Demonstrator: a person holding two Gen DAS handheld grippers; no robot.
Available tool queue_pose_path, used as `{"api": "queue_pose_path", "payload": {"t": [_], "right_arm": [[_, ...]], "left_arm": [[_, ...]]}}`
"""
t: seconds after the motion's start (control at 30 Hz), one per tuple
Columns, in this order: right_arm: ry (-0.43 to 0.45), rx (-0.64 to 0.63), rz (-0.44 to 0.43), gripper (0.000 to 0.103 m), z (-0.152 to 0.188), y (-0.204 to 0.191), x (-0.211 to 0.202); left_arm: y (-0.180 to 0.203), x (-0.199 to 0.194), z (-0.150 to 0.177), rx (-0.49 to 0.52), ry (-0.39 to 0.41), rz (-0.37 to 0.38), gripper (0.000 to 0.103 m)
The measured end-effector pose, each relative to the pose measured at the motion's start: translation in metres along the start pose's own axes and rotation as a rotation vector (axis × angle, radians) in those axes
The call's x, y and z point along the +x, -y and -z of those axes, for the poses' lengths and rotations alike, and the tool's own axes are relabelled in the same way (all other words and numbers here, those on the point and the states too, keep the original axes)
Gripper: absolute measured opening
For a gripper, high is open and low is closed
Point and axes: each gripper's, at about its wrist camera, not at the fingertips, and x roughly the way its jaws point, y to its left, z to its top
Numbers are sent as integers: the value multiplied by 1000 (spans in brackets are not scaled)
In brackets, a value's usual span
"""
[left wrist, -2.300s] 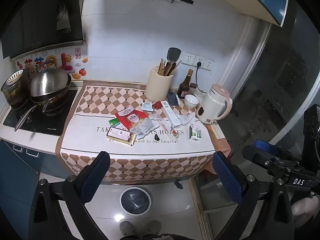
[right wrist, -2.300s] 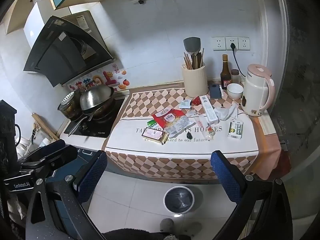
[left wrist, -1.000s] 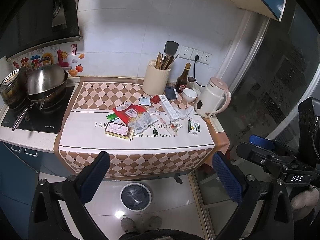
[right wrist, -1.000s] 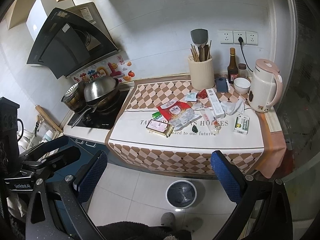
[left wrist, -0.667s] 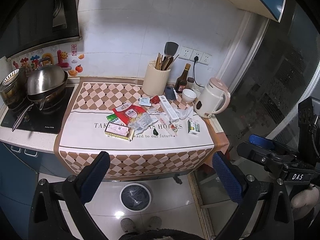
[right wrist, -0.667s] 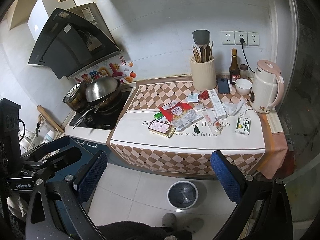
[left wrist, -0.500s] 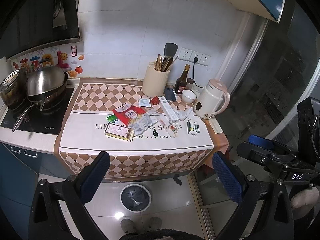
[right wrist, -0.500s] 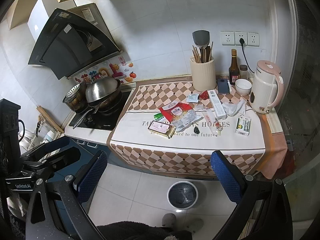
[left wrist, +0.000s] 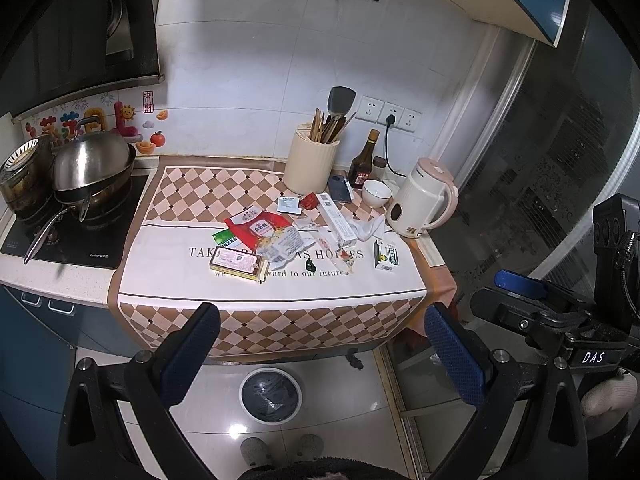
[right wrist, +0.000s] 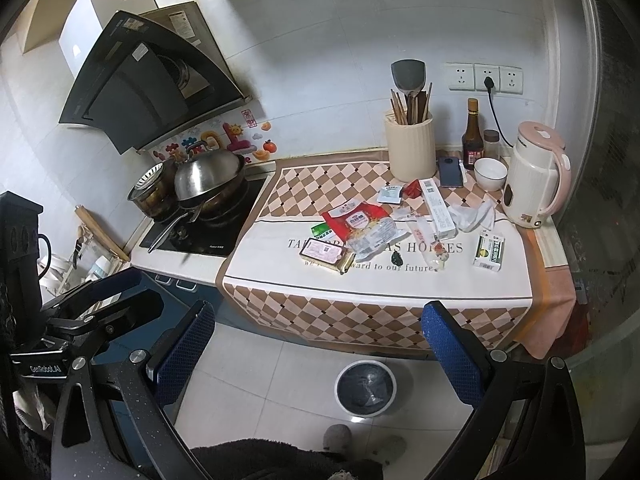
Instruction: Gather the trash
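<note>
Trash lies on the checked cloth of the counter: a red snack bag (left wrist: 258,226) (right wrist: 358,216), a pink flat box (left wrist: 238,263) (right wrist: 325,254), a long white box (left wrist: 338,222) (right wrist: 438,210), a green-white box (left wrist: 386,255) (right wrist: 489,250), a crumpled tissue (left wrist: 366,228) (right wrist: 470,216) and small wrappers. A round bin with a dark liner (left wrist: 270,395) (right wrist: 366,388) stands on the floor below. My left gripper (left wrist: 320,354) and right gripper (right wrist: 316,354) are open and empty, held well back from the counter.
A pot and pan sit on the black hob (left wrist: 64,236) at left. A cream utensil holder (left wrist: 310,166), sauce bottle (left wrist: 362,164), phone, white bowl (left wrist: 377,193) and pink-white kettle (left wrist: 420,200) stand at the back right. Glass door on the right.
Both grippers have drifted slightly back and up, so the counter sits a little smaller in view. Nothing on the counter has moved. Both stay open.
</note>
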Motion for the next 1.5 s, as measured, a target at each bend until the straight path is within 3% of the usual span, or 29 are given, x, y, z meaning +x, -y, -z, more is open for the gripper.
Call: {"api": "queue_pose_path", "payload": {"t": [0.9, 0.97, 1.03, 1.1, 1.17, 1.33, 1.5], "right_arm": [[3, -3, -6, 103, 5, -7, 1], [4, -1, -7, 103, 7, -10, 2], [10, 9, 2, 103, 8, -15, 5], [34, 30, 36, 103, 7, -17, 9], [67, 64, 101, 103, 7, -16, 18], [64, 187, 212, 103, -4, 19, 62], [24, 300, 326, 103, -26, 85, 128]], "left_arm": [[5, -2, 5, -4, 1, 14, 103], [6, -1, 4, -3, 8, -13, 103], [7, 5, 0, 21, 37, -124, 103], [4, 19, -5, 42, 59, -264, 103], [-7, 40, -10, 23, 46, -337, 103], [-53, 115, -21, -133, -78, -390, 103], [-104, 211, -19, -385, -285, -334, 103]]}}
